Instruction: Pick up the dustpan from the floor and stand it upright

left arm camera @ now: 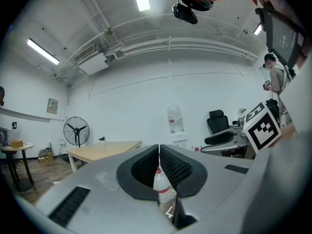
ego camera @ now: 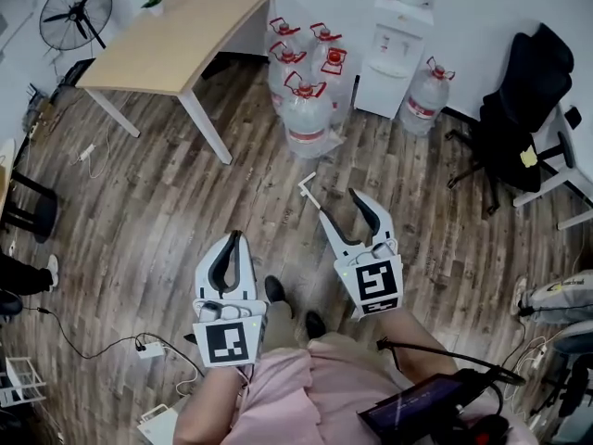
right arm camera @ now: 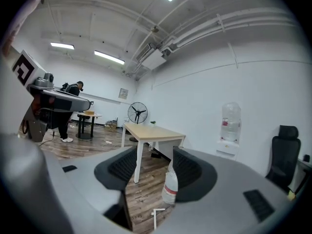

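Since no dustpan is identifiable, task unstarted | L gripper (ego camera: 236,237): jaws together, empty | R gripper (ego camera: 338,204): jaws apart, empty, prob. readied, aimed at white L-shaped piece (ego camera: 307,186) before water jugs (ego camera: 306,111).

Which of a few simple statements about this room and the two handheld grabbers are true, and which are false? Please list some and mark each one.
1. The right gripper has its fingers apart. True.
2. The left gripper has its fingers spread wide. False: they are closed together, with nothing held.
3. A fan stands near the wooden table. True.
4. The water bottles sit on top of the table. False: they stand on the floor, beside the white dispenser.
5. The right gripper is holding a dustpan. False: nothing is between its fingers.
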Tool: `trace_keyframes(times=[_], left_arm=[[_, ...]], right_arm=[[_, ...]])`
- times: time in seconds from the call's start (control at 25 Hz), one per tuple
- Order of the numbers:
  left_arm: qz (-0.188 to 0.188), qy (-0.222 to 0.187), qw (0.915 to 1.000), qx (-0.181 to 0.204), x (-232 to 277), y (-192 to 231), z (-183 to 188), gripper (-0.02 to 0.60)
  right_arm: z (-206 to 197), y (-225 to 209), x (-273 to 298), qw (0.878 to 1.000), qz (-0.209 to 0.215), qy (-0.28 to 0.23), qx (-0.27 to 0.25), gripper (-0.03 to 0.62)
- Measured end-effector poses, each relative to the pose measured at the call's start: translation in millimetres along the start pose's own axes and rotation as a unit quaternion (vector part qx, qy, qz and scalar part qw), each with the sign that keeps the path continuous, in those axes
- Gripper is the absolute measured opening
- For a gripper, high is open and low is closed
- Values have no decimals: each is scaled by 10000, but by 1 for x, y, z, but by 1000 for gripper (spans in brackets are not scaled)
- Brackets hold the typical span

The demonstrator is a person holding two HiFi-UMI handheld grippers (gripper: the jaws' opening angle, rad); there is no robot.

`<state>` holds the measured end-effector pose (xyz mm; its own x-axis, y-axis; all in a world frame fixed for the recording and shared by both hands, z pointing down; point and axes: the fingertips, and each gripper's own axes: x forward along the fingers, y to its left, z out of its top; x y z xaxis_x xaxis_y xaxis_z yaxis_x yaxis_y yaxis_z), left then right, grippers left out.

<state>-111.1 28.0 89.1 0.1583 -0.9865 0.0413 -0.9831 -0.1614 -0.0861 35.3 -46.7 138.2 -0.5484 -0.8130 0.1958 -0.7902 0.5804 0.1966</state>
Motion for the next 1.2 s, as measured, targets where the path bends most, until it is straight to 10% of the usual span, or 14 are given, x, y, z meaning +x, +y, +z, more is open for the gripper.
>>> trace_keyframes(times=[0.76, 1.2], left_arm=[[-443, -69, 9984, -340, 195, 151, -28, 18], [-961, 323, 9943, -333, 270, 158, -62, 18]], right_arm=[[15, -32, 229, 9981, -385, 420, -228, 222], [0, -57, 291, 9971, -395, 615, -217, 221]])
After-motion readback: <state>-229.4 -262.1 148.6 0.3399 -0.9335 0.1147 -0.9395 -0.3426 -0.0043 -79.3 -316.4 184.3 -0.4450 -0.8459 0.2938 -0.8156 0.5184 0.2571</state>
